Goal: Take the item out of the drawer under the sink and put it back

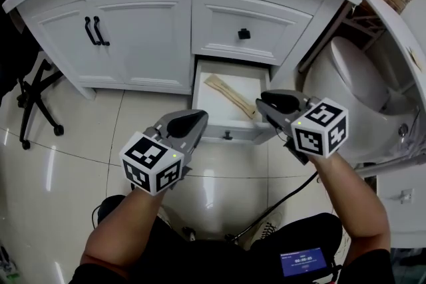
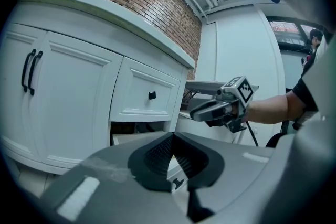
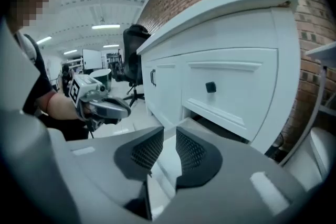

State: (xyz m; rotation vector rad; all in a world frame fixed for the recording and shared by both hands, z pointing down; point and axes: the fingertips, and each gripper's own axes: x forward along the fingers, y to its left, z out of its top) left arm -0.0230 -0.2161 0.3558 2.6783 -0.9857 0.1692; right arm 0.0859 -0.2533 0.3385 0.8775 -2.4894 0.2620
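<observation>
The low drawer (image 1: 229, 133) under the white vanity stands pulled out. A long pale wooden item (image 1: 229, 95) lies slantwise inside it. My left gripper (image 1: 195, 119) hovers over the drawer's front left corner, jaws shut and empty; in its own view the pads (image 2: 157, 157) meet at the tip, with the drawer's edge (image 2: 131, 138) beyond them. My right gripper (image 1: 263, 103) hangs over the drawer's right side, just right of the item's near end. Its pads (image 3: 191, 152) stand a narrow gap apart with nothing between them.
Above the open drawer is a shut drawer with a black knob (image 1: 244, 33). Cabinet doors with black handles (image 1: 96, 30) are to the left. A white toilet (image 1: 353, 90) stands close on the right, a chair base (image 1: 33, 106) on the left. A cable (image 1: 293, 189) trails over the tiles.
</observation>
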